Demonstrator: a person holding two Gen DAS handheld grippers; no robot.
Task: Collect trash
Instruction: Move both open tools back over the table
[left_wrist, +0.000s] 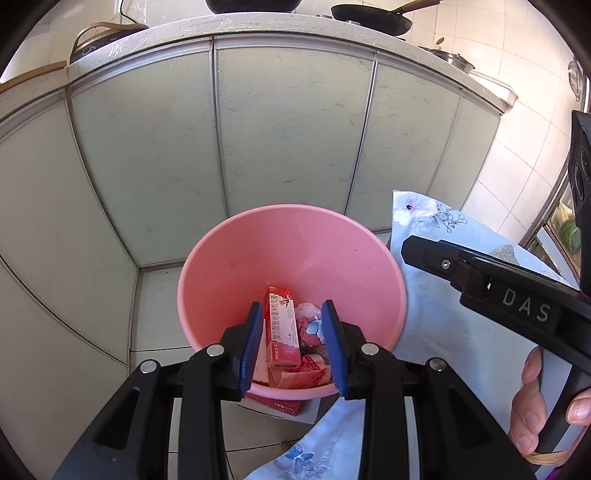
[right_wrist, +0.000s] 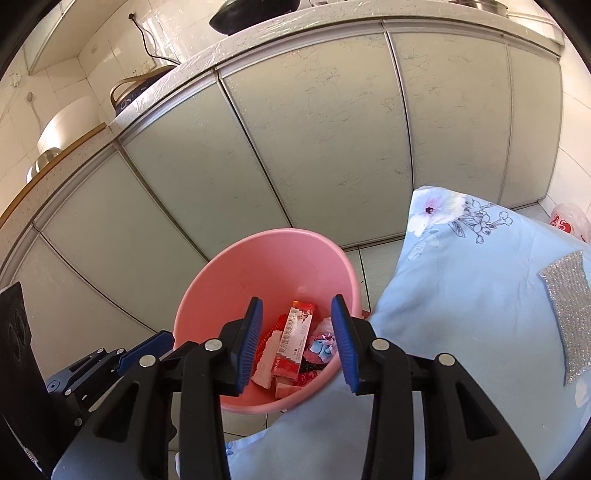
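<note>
From the left wrist camera: the left gripper hangs over a pink plastic basin standing on the tiled floor against pale green cabinet doors. Its two blue-padded jaws stand partly apart with nothing between them. Directly below and ahead of the jaws, at the bottom of the basin, lies the collected trash: a red and white carton with printed lettering, lying lengthwise, a crumpled pink and blue wrapper to its right, and red patterned paper under both. To the right of the gripper, a light blue floral cloth touches the basin's rim. Over it reaches the right gripper, seen from the side with a hand on its handle; from here I cannot tell how its jaws stand.

From the right wrist camera: the right gripper also points down into the pink basin, jaws partly apart and empty. Between and below them lie the carton, a white block to its left, and the pink and blue wrapper to its right. The floral cloth spreads to the right, with a silvery mesh pad lying on it. The left gripper shows at lower left.
</note>
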